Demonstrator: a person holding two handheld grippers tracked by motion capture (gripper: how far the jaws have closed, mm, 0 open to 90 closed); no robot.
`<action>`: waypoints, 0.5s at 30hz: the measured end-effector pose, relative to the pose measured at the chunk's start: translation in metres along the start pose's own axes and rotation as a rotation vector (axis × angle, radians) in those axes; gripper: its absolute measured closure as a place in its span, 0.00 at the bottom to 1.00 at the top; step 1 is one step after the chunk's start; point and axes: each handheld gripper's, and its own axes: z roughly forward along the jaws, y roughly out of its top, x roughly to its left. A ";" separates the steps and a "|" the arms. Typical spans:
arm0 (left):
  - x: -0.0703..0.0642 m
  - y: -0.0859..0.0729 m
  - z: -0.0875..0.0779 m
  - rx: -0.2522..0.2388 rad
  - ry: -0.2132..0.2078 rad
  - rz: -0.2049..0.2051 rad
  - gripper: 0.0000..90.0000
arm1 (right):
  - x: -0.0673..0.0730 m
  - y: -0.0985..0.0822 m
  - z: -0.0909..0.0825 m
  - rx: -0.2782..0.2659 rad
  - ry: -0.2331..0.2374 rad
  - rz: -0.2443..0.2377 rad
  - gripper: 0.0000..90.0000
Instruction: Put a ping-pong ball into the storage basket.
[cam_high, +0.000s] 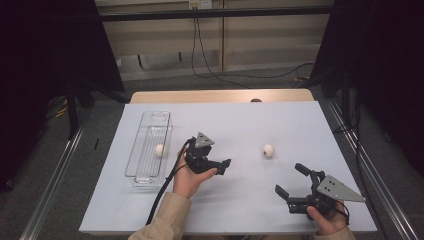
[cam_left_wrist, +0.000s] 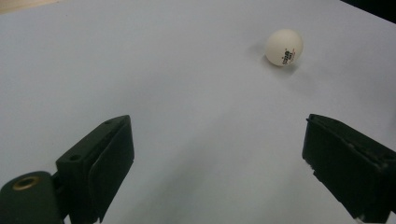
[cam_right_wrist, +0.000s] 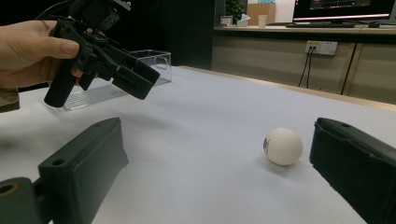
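one ball done: a white ball (cam_high: 159, 149) lies in the clear tray (cam_high: 141, 175) at the left.
one ball left: second ball (cam_high: 268, 150) sits on the table (cam_high: 240, 210), right of centre, apart from both grippers.
left gripper (cam_high: 223, 166): fingers open, empty, aimed toward that ball.
right gripper (cam_high: 291, 181): near right, fingers open, empty.
writing: small dark print on the loose ball, too blurred to read.
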 end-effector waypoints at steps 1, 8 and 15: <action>-0.001 0.000 0.001 0.000 -0.002 -0.004 0.10 | 0.000 0.000 0.000 0.000 0.000 0.001 0.03; -0.004 0.002 0.005 -0.001 -0.008 0.002 0.10 | 0.000 0.000 0.000 0.000 0.000 -0.001 0.03; -0.005 0.003 0.008 0.002 -0.015 0.009 0.10 | 0.000 0.000 0.000 0.000 0.001 0.000 0.03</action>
